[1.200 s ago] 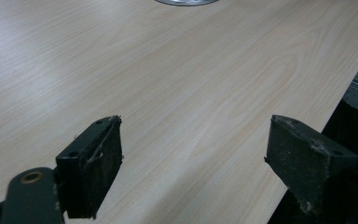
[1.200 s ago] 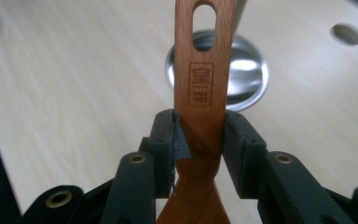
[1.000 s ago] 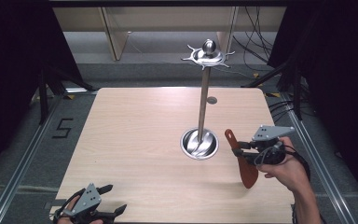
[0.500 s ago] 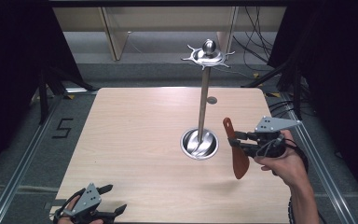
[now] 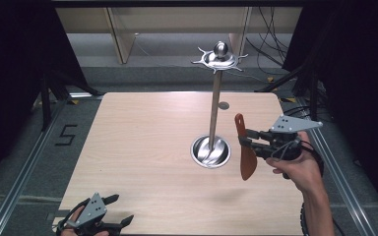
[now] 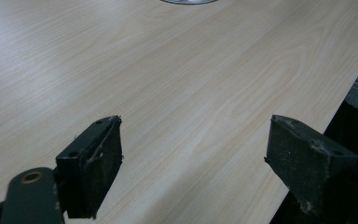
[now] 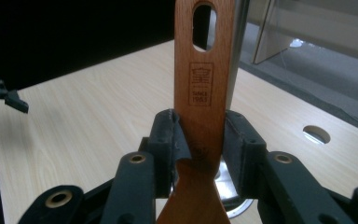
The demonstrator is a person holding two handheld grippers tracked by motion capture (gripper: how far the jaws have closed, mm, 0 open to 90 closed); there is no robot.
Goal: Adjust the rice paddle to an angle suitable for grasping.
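A brown wooden spatula [image 5: 246,150] hangs in the air right of the metal stand's round base [image 5: 210,152], blade down and handle up. My right gripper [image 5: 246,140] is shut on its handle; in the right gripper view the handle [image 7: 205,79], with an oval hanging hole and a stamped mark, rises between the two jaws. The stand's thin pole [image 5: 215,105] carries a hooked ring and ball [image 5: 219,56] at the top. My left gripper [image 5: 118,210] rests open at the table's front left corner, nothing between its pads [image 6: 95,161].
The light wooden table [image 5: 142,142] has a small round hole [image 5: 223,105] behind the pole. A dark floor with metal rails borders both sides. Shelving and cables stand beyond the far edge.
My right gripper has lifted the spatula and carried it left and farther back, toward the stand, turning it more upright. The left gripper has stayed put.
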